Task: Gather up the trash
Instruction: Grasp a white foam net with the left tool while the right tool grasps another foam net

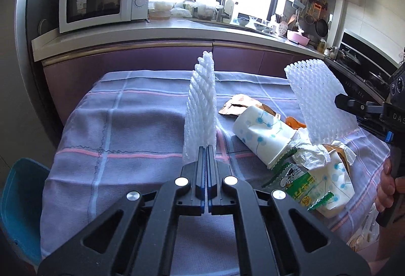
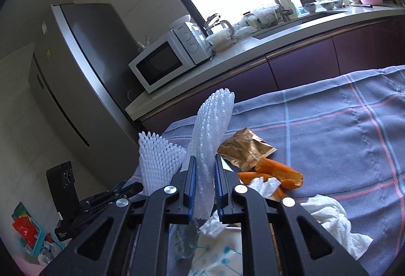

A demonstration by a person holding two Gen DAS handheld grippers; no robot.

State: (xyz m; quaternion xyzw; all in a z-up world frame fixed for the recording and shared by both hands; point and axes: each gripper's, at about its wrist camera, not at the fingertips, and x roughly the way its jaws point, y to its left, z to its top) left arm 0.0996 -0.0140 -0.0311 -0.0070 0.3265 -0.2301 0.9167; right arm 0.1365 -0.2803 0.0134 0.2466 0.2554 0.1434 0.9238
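Observation:
My left gripper (image 1: pixel 206 148) is shut on a white foam fruit net (image 1: pixel 202 109) that stands upright above the checked tablecloth (image 1: pixel 121 129). My right gripper (image 2: pixel 205 159) is shut on a second foam net (image 2: pixel 210 129); that net shows in the left wrist view (image 1: pixel 319 101) at the right, with the right gripper (image 1: pixel 340 100) on its edge. The left gripper's net also shows in the right wrist view (image 2: pixel 159 162). On the cloth lie two crushed paper cups (image 1: pixel 263 134), a gold wrapper (image 2: pixel 243 149), orange peel (image 2: pixel 278 174), crumpled tissue (image 2: pixel 331 222) and a green snack wrapper (image 1: pixel 296 182).
A kitchen counter (image 1: pixel 152 33) with a microwave (image 1: pixel 101 1) runs behind the table. A fridge (image 2: pixel 76 78) stands at the left. A blue chair (image 1: pixel 20 200) is at the table's left front corner. A teal bin with trash (image 2: pixel 33 233) sits on the floor.

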